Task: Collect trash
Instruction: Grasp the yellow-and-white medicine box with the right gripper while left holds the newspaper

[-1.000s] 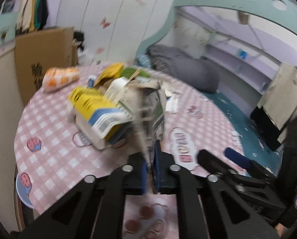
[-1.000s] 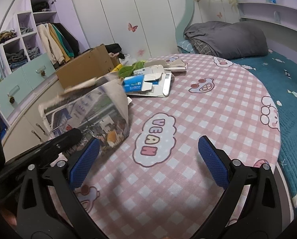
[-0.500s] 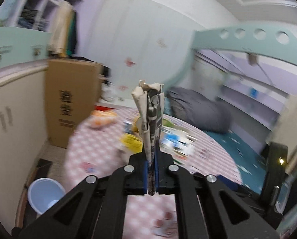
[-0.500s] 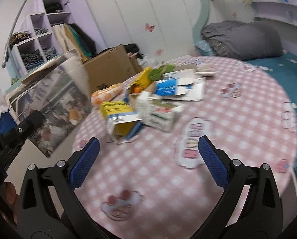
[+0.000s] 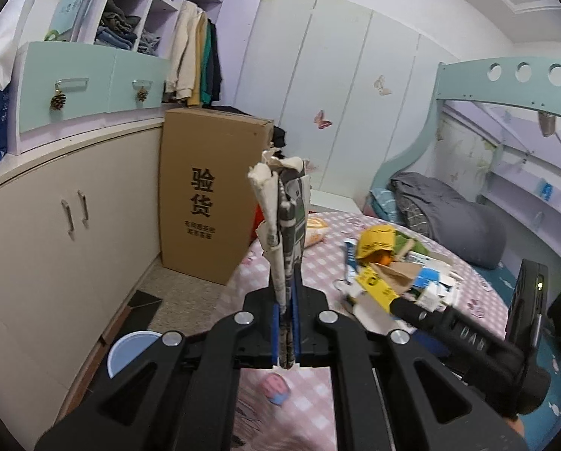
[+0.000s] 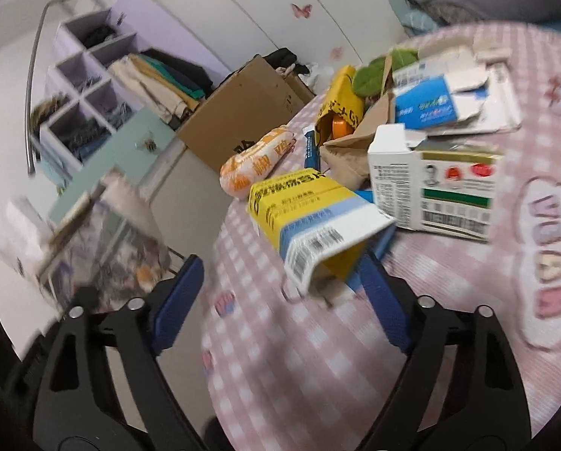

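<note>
My left gripper [image 5: 286, 302] is shut on a folded newspaper [image 5: 280, 218], which stands upright out of its jaws above the edge of the pink checked table [image 6: 318, 376]. In the right wrist view the newspaper [image 6: 103, 255] shows blurred at the left, off the table. My right gripper [image 6: 280, 293] is closing its jaws around the near end of a yellow, blue and white box [image 6: 310, 218] lying on the table. The right pad is close beside the box and the left pad stands well clear of it.
Behind the box lie a white carton with a green stripe [image 6: 442, 184], an orange snack bag [image 6: 257, 165], a brown paper bag [image 6: 355, 146] and a blue-white carton [image 6: 430, 101]. A tall cardboard box [image 5: 212, 195] and a pale blue bin [image 5: 130, 345] stand on the floor by the cabinets.
The left gripper lifted the newspaper off the table and swung left toward the cabinets. The right gripper moved in over the yellow box and its jaws narrowed.
</note>
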